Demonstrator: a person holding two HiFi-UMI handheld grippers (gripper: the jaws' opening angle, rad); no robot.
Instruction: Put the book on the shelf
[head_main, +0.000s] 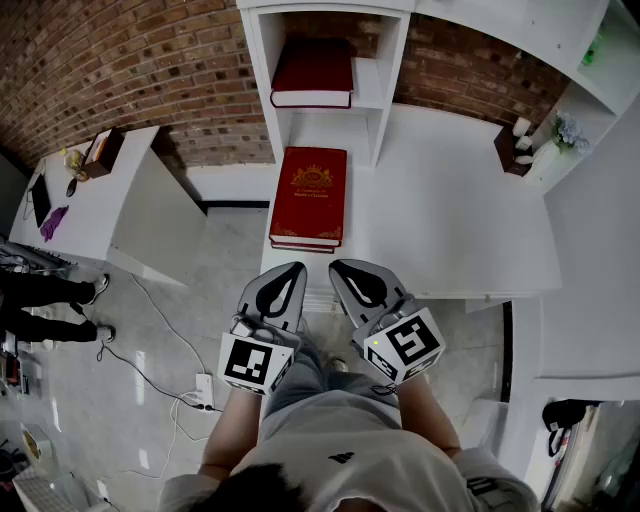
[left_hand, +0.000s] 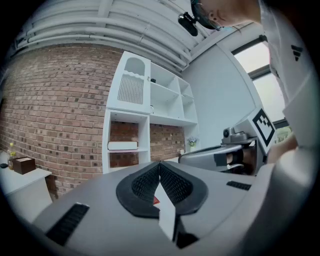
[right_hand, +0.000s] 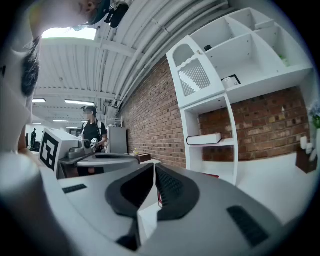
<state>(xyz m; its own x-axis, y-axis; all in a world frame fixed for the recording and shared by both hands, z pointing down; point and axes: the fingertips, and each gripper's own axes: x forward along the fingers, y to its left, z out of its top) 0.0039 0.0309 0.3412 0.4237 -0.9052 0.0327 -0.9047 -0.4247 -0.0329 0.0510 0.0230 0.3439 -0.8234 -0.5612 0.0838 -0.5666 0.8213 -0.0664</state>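
A white tabletop (head_main: 460, 210) runs along a brick wall (head_main: 150, 60), with a white shelf (head_main: 262, 70) standing at its back. The book (head_main: 309, 195), red with a gold crest, lies flat on the tabletop just before the shelf's lower opening; a second red book (head_main: 313, 72) lies on the board above. Near the front edge, the left gripper (head_main: 293, 270) and right gripper (head_main: 341, 268) are side by side, level, jaws pressed together on nothing
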